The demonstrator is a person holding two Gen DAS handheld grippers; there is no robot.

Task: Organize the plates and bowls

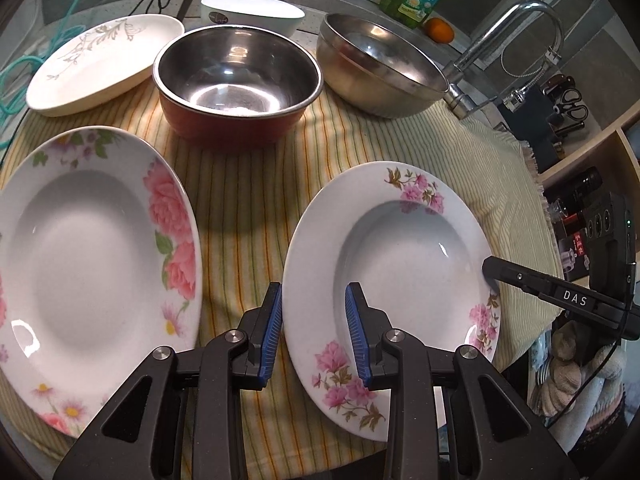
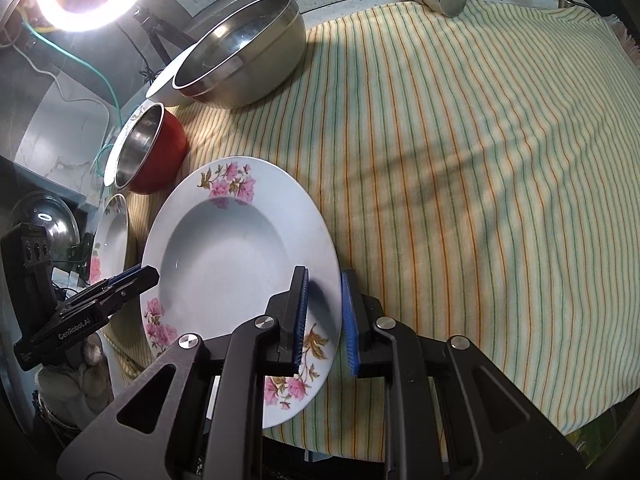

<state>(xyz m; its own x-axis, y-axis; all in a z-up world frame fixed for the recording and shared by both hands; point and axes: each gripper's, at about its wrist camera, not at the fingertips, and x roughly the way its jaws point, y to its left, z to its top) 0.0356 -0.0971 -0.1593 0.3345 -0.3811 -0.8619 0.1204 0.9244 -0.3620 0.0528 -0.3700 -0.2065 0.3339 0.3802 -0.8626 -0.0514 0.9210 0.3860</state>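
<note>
**Both grippers straddling the rim of one plate**

The left gripper [image 1: 314,312] is sitting with its fingers spread across the near-left rim of the small-flowered plate [image 1: 400,256], one pad outside the edge, one over the well. The right gripper [image 2: 324,312] is bracketing the opposite rim, fingers spread, not visibly pinching. The plate is lying on the striped cloth [image 2: 460,160] covering the tabletop. A rose plate [image 1: 92,256] is lying just left of it. Behind are standing a red bowl [image 1: 236,80], a steel bowl [image 1: 380,64], a white bowl [image 1: 252,12] and a leaf-patterned plate [image 1: 104,64].
</note>
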